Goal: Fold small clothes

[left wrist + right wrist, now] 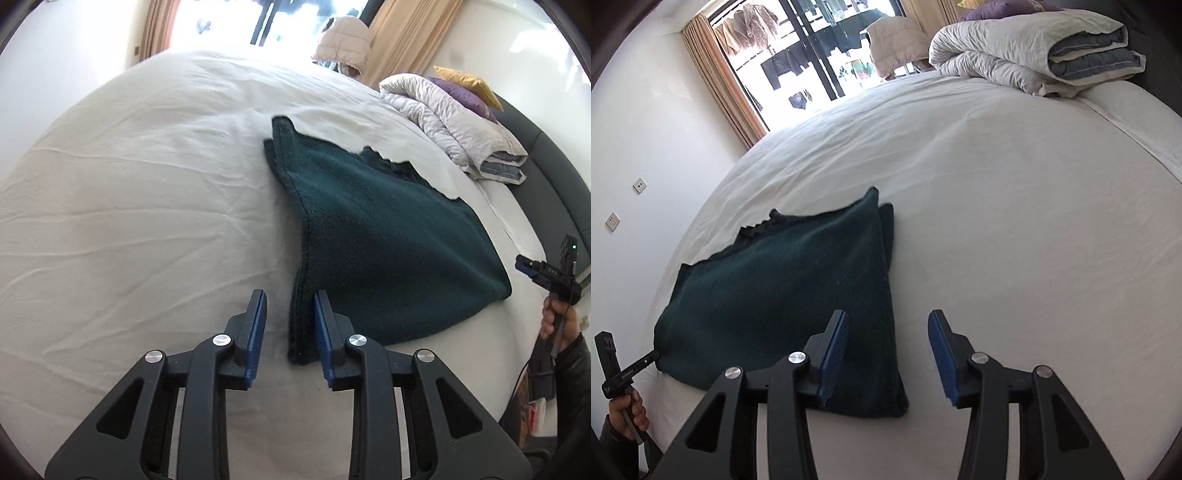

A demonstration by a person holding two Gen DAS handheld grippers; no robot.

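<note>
Both tongs hang free over the bed (1015, 206): left tongs (290, 334) narrowly parted, right tongs (888, 356) wider, neither holding anything. Between them the green garment (388, 240) lies folded, its layered edges uneven. My worry: a careless pinch there catches one layer only and drags the fold open.
</note>
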